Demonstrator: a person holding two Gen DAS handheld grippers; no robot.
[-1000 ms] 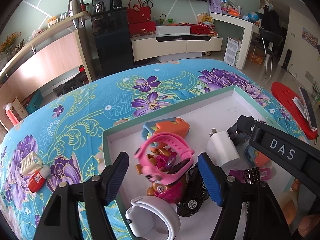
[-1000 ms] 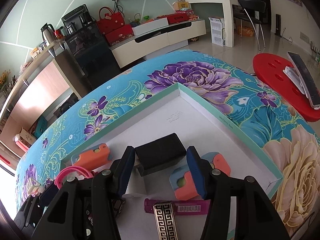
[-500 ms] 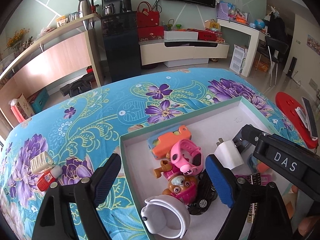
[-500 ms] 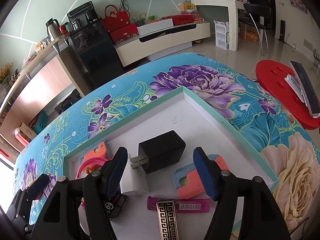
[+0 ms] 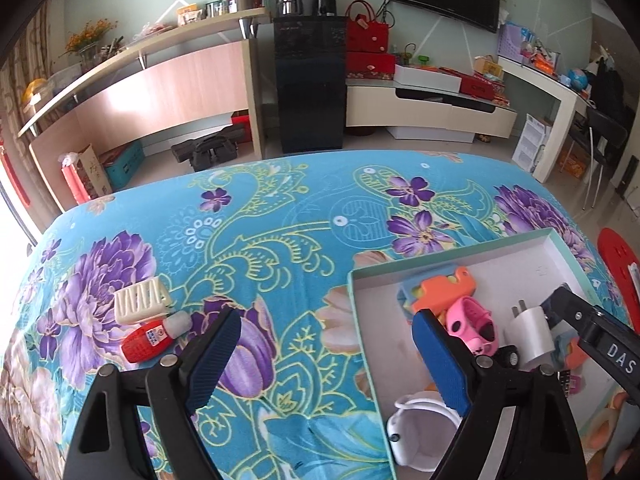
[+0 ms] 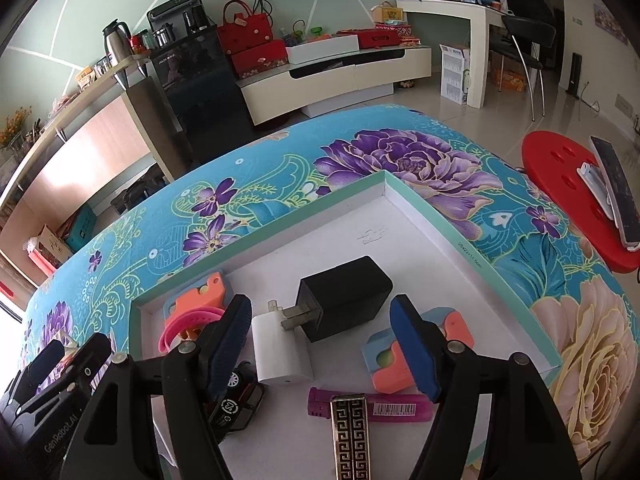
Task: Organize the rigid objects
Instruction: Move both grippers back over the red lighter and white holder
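Note:
A shallow white box with a teal rim (image 5: 362, 300) (image 6: 404, 184) sits on the floral tablecloth. It holds a black charger (image 6: 348, 296), a white charger (image 6: 280, 352) (image 5: 530, 330), a pink watch (image 5: 474, 326), orange-blue toys (image 5: 444, 288) (image 6: 400, 356), a white watch (image 5: 416, 432), a purple lighter (image 6: 372, 408) and a toy car (image 6: 240, 396). A red glue bottle (image 5: 150, 338) and a cream soap-like block (image 5: 140, 300) lie on the cloth to the left. My left gripper (image 5: 326, 354) is open over the box's left edge. My right gripper (image 6: 324, 348) is open above the two chargers.
A red stool (image 6: 576, 208) with a remote stands beside the table on the right. A patterned gold-black bar (image 6: 352, 432) lies at the box's near side. The cloth (image 5: 248, 232) spreads left of the box. Furniture lines the far wall.
My left gripper has swung left and back from over the pink watch toward the box's left edge. My right gripper has drawn back from the black charger, jaws wider.

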